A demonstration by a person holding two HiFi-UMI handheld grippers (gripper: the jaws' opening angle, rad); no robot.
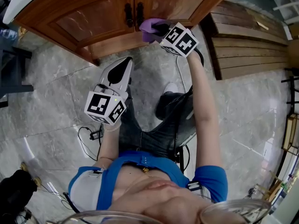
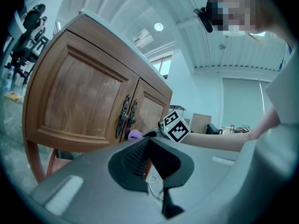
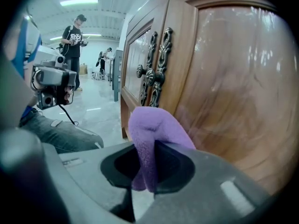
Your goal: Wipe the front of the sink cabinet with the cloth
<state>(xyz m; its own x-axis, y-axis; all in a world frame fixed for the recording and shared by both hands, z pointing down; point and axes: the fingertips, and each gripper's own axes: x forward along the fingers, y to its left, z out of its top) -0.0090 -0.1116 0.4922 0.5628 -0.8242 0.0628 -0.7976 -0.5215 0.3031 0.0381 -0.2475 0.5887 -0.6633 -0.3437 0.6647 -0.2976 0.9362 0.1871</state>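
In the head view, the person's blue shirt [image 1: 208, 181] is filling the bottom edge. The left tongs [image 1: 125, 65] are hanging low beside the knee, well back from the cabinet [image 1: 93, 20], likely resting while the other hand works. The right tongs [image 1: 158, 29] are reaching forward on a straight arm, carrying the purple cloth [image 1: 148, 31] at their tips just below the handles [image 1: 133, 14].

In the left gripper view, its jaws are lying together around nothing, facing the doors.

In the right gripper view, the jaws are pinching a fold of cloth. The free bulge beyond them is meeting the right door, seemingly so that soft fabric, not plastic, rubs the wood.
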